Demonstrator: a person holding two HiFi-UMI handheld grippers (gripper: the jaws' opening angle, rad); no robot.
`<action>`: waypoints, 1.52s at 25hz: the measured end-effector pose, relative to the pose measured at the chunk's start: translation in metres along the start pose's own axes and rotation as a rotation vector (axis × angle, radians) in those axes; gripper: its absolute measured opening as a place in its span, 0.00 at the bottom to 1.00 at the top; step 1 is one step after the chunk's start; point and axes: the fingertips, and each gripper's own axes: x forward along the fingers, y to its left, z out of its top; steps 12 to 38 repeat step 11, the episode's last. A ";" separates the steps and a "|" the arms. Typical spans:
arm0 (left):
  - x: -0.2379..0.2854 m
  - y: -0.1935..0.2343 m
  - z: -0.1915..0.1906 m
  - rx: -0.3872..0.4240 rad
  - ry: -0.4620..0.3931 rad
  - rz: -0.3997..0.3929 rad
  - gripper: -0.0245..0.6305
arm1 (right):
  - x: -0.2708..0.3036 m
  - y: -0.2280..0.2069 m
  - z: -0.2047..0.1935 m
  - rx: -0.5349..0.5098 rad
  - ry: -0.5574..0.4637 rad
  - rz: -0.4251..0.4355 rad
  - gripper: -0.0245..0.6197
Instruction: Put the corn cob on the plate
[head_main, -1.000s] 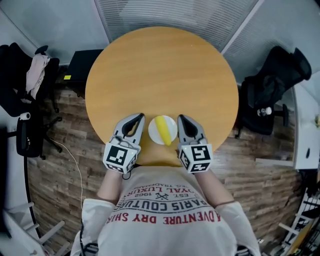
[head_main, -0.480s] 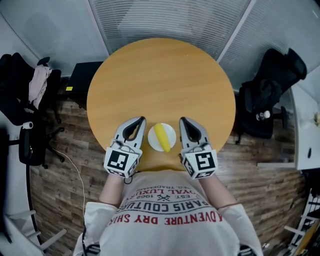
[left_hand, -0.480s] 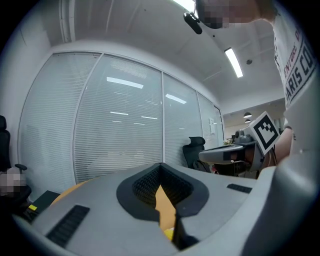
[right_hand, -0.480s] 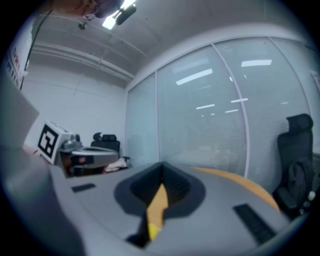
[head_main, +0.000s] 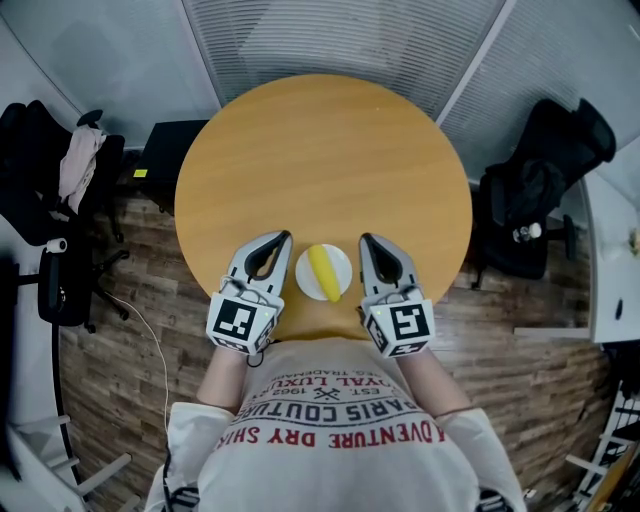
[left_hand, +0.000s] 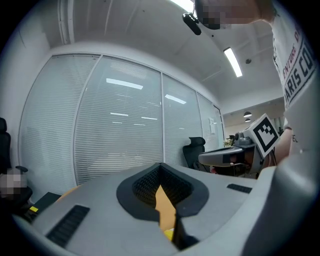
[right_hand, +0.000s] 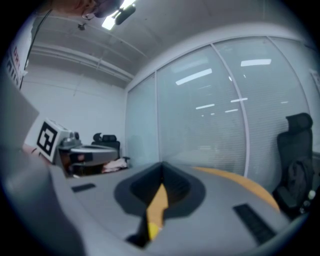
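A yellow corn cob (head_main: 323, 271) lies on a small white plate (head_main: 341, 282) near the front edge of the round wooden table (head_main: 320, 160). My left gripper (head_main: 282, 238) hovers just left of the plate, shut and empty. To the plate's right, my right gripper (head_main: 364, 240) is likewise shut with nothing in it. Both point away from the person, level over the table. In the left gripper view the jaws (left_hand: 161, 166) meet, with table wood and a sliver of yellow showing through the slit. The right gripper view shows the same closed jaws (right_hand: 161, 166).
Black office chairs stand on the wood floor at the left (head_main: 40, 190) and right (head_main: 540, 190) of the table. A black box (head_main: 165, 135) sits by the table's far left. Glass walls with blinds run behind the table.
Both grippers have lifted slightly beside the plate, then stayed still. The corn cob and plate have not moved, and both jaws remain closed.
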 end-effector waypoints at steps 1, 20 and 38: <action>-0.002 0.000 0.000 0.001 0.001 0.001 0.09 | -0.001 0.001 0.002 -0.003 -0.002 -0.003 0.08; -0.006 0.007 0.012 0.003 -0.005 0.041 0.09 | -0.004 -0.004 0.020 0.012 -0.027 -0.003 0.08; -0.006 0.007 0.012 0.003 -0.005 0.041 0.09 | -0.004 -0.004 0.020 0.012 -0.027 -0.003 0.08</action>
